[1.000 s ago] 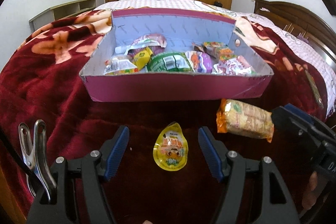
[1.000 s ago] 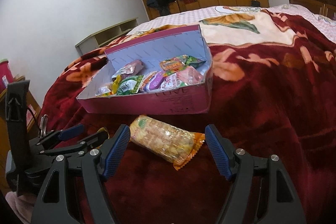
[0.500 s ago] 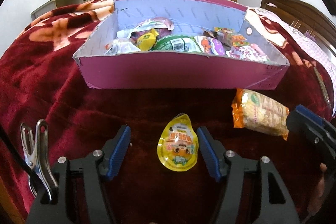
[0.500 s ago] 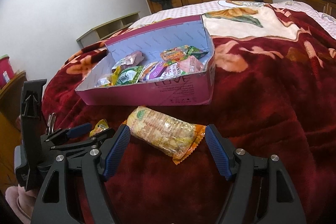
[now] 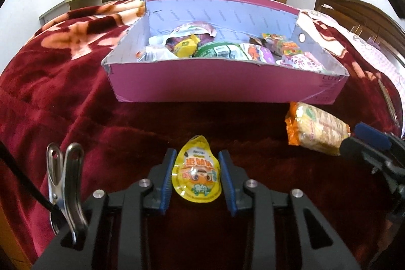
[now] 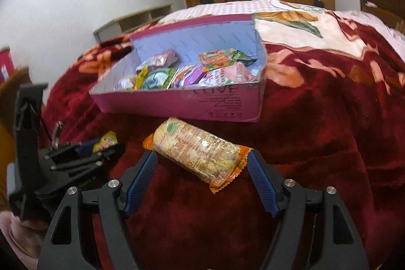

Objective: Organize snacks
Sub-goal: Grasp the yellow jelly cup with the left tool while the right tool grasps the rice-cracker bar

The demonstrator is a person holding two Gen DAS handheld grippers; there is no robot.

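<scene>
Crimson plush blanket (image 5: 63, 103) with peach flowers covers the bed, and on it we have one open pink cardboard box (image 5: 227, 82) with a pale lilac lining. Inside we count roughly seven or eight wrapped snacks piled together; the exact number is hard to call because they overlap.

Two snacks sit outside the box. One is a small yellow teardrop-shaped jelly pouch (image 5: 195, 175), lying in front of the box's near wall. Our left gripper (image 5: 196, 180) has its two blue-padded fingers drawn in close on either side of that pouch, the pads right at its edges, pinching it.

The other is one long rice-cracker pack in clear wrap with orange ends (image 6: 196, 152), lying on the blanket just before the box's right corner. Our right gripper (image 6: 202, 181) is spread wide, its two blue pads bracketing the pack's ends, a gap on each side, nothing held.

One steel spring clip (image 5: 64, 184) stands on the left tool's body.
</scene>
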